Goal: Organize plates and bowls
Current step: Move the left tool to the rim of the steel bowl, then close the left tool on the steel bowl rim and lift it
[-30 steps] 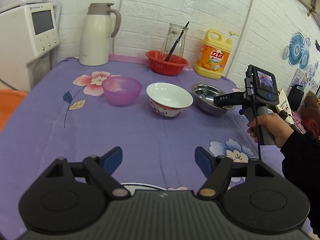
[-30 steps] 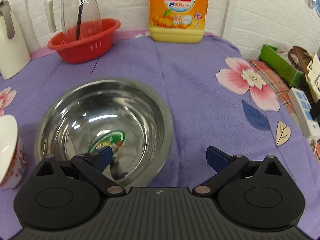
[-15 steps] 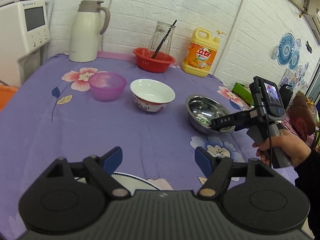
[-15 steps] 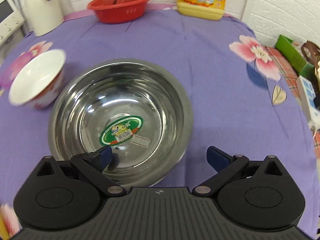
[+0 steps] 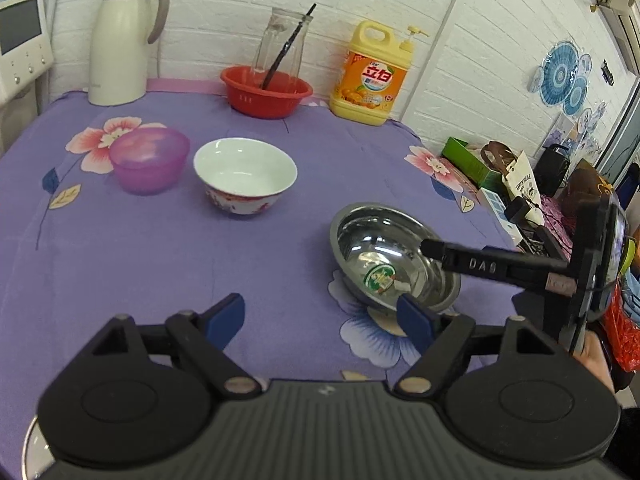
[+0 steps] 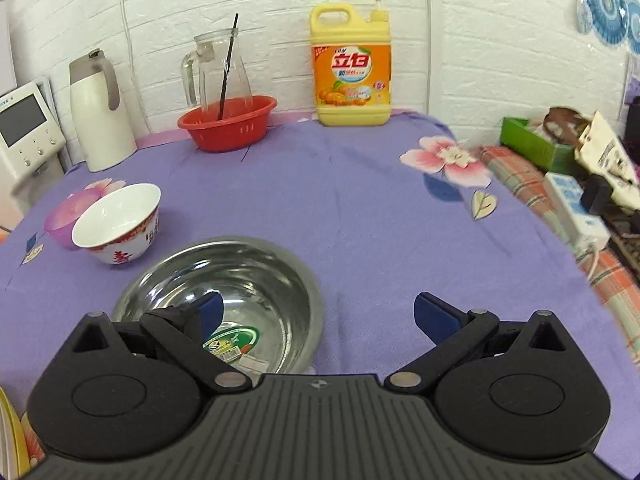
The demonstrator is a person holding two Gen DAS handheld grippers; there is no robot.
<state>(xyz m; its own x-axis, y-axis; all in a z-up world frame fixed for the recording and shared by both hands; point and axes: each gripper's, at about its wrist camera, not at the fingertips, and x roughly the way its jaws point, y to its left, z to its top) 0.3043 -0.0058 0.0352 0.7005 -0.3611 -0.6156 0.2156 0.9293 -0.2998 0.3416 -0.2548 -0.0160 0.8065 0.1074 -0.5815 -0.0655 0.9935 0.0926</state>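
Note:
The steel bowl [image 6: 276, 280] sits on the purple cloth close in front of my right gripper [image 6: 320, 314]. That gripper is open wide: its left finger [image 6: 208, 312] reaches inside the bowl, the right one stays outside, and no pad presses the wall. In the left wrist view the same steel bowl [image 5: 384, 256] lies right of centre with the right gripper's finger [image 5: 464, 264] over it. My left gripper [image 5: 322, 318] hovers over bare cloth, its jaws opening with nothing between them. The white ceramic bowl [image 5: 246, 172] and the purple plastic bowl [image 5: 148, 156] stand upright farther back left.
Along the back wall stand a white thermos jug [image 5: 120, 40], a red basket [image 5: 266, 94] holding a glass jug, and a yellow detergent bottle [image 5: 370, 76]. A green box [image 5: 468, 160] and clutter lie past the table's right edge. A pale rim [image 5: 25, 446] shows bottom left.
The steel bowl has come nearer and rightward, away from the white bowl, with the right gripper's finger in it. My left gripper swung right and its jaws spread slightly; the plate beneath it slid from view.

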